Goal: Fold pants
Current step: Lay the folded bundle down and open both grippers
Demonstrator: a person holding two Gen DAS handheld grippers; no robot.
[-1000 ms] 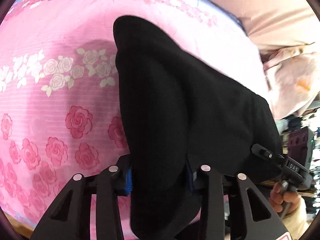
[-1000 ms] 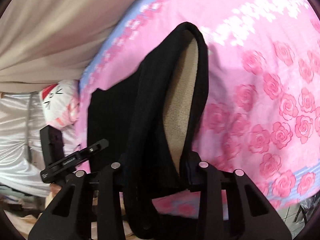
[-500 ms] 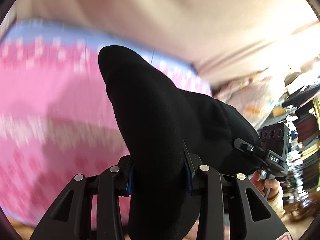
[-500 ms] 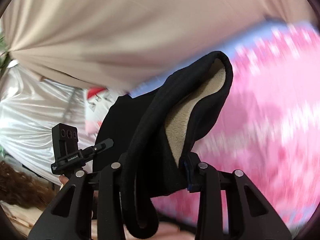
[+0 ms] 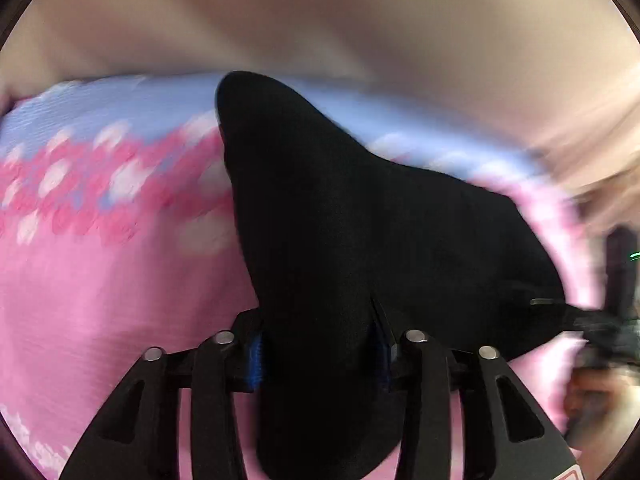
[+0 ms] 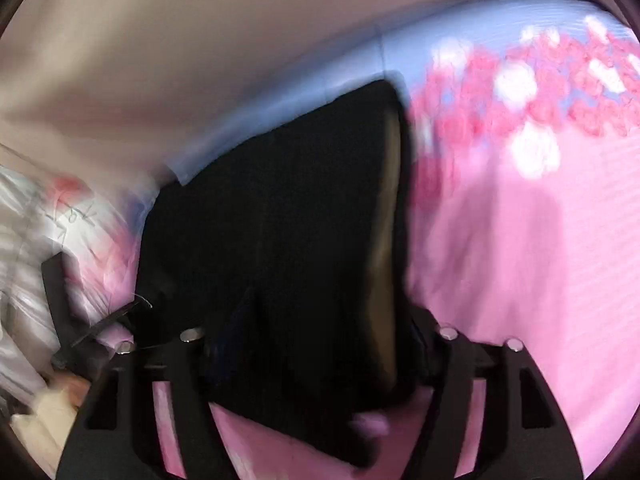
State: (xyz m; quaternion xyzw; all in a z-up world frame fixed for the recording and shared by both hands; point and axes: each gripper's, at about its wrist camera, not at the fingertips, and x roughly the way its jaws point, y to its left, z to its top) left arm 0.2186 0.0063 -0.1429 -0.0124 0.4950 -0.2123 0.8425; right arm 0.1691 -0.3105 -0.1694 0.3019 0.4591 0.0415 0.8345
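The black pants point(image 5: 360, 240) with a tan fleece lining point(image 6: 390, 240) hang bunched between both grippers above the pink rose-print bedsheet point(image 5: 100, 280). My left gripper point(image 5: 318, 356) is shut on a thick fold of the black fabric. My right gripper point(image 6: 316, 356) is shut on another fold of the pants, lining side showing at its right. In the left wrist view the other gripper point(image 5: 600, 320) shows blurred at the far right; in the right wrist view the left one point(image 6: 80, 320) shows at the far left.
The sheet point(image 6: 540, 260) has a light blue border point(image 5: 80, 112) along the far edge. A beige curtain point(image 5: 320, 12) hangs behind the bed. A white pillow with red print point(image 6: 52, 216) lies at the left in the right wrist view. Both views are motion-blurred.
Both grippers have swung back down and forward with the pants: the bedsheet fills more of each view and the curtain less than half a second ago. Both stay shut on the fabric.
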